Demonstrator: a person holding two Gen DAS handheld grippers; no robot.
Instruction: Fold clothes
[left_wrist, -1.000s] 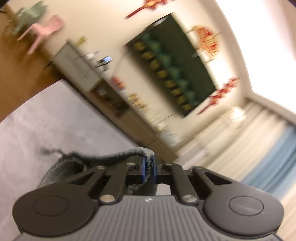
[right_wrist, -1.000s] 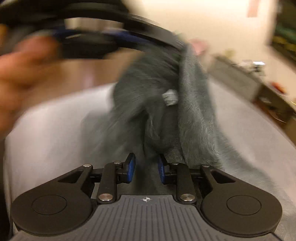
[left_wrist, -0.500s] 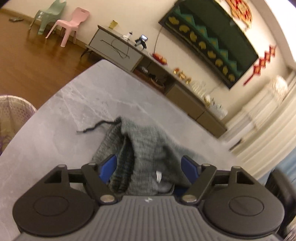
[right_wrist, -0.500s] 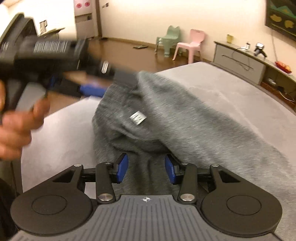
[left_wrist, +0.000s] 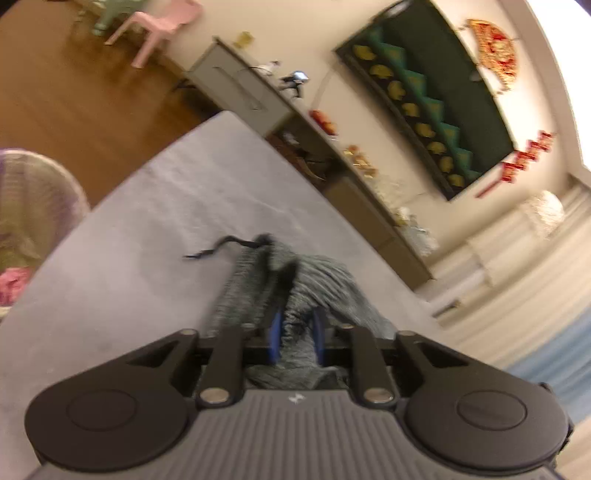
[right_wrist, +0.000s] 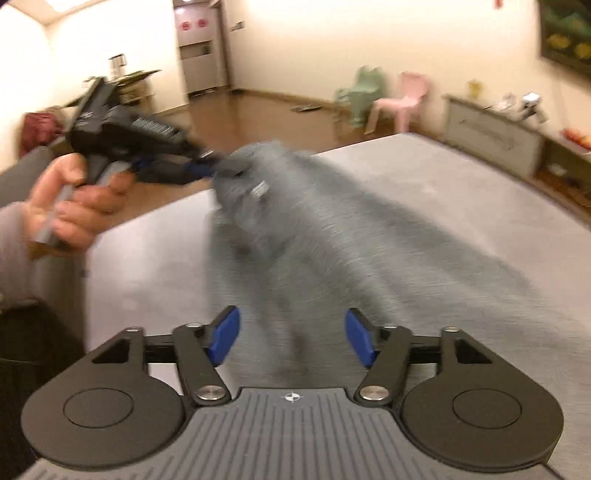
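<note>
The left gripper (left_wrist: 296, 334) pinches the grey garment (right_wrist: 332, 236), lifting it off the desk (right_wrist: 480, 184). The right gripper (right_wrist: 291, 341) has its jaws spread; it should catch the opposite edge level.

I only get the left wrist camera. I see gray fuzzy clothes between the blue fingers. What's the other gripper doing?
Observer: The right gripper is open, its blue pads apart, with nothing pinched between them.
Operator: Is it touching the clothes?
Observer: The gray garment lies spread on the gray table ahead of it; blur hides whether the pads touch it.
Operator: Who's holding my gripper?
Observer: A bare hand grips its handle, and the left gripper lifts one end of the garment off the table.
Operator: Anything on the clothes?
Observer: A small white tag shows near the lifted end.
</note>
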